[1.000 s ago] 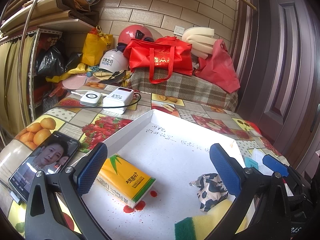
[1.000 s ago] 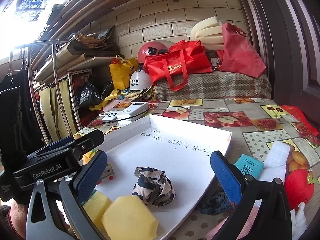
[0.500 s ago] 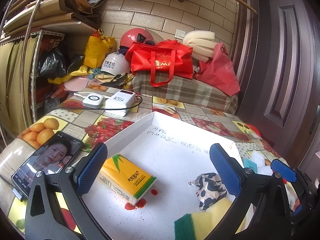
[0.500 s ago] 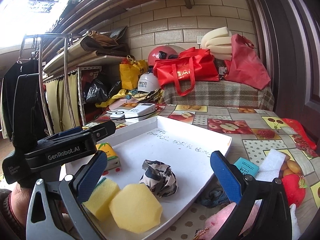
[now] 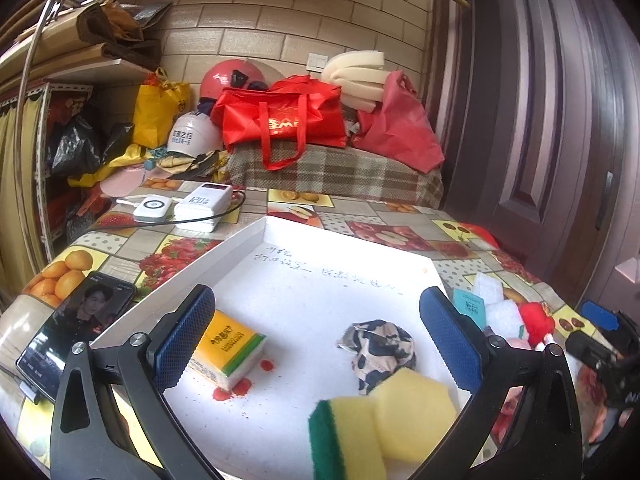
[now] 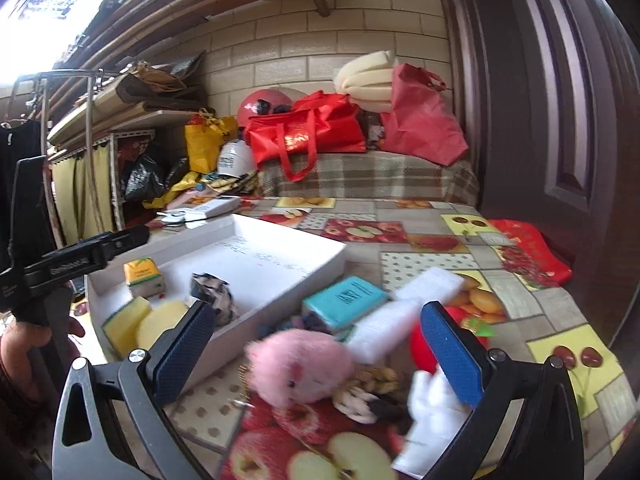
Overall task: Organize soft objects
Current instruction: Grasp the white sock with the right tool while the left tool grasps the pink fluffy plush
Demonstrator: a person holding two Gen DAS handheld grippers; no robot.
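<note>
- Left wrist view: the left gripper (image 5: 316, 344) is held with its fingers spread wide and nothing between them, above the white tray (image 5: 240, 240).
- In the tray four soft things are seen: a yellow tissue pack (image 5: 228, 350), a crumpled patterned cloth (image 5: 378, 346), a yellow sponge (image 5: 412, 412) and a sponge with a green edge (image 5: 344, 436), which touches the first sponge.
- The tray is placed on a worktop (image 5: 160, 240) covered with a fruit-print cloth; a phone (image 5: 76, 328) and a power bank (image 5: 206, 206) lie to the left of the tray.
- Right wrist view: the right gripper (image 6: 320, 348) is also spread open and empty, and it is pointed at a pink plush toy (image 6: 300, 366), which lies on the worktop just beside the tray's near wall.
- The plush is judged to be light and very soft, so it should be taken across its round body; the fur may slip a little under the fingers.
- Near it are seen a teal packet (image 6: 344, 298), white foam blocks (image 6: 404, 308) and a red soft thing (image 6: 422, 346); this part of the picture is blurred.
- The room is crowded: a brick wall, a red bag (image 6: 308, 132) on a checked cover, and a dark door on the right.
</note>
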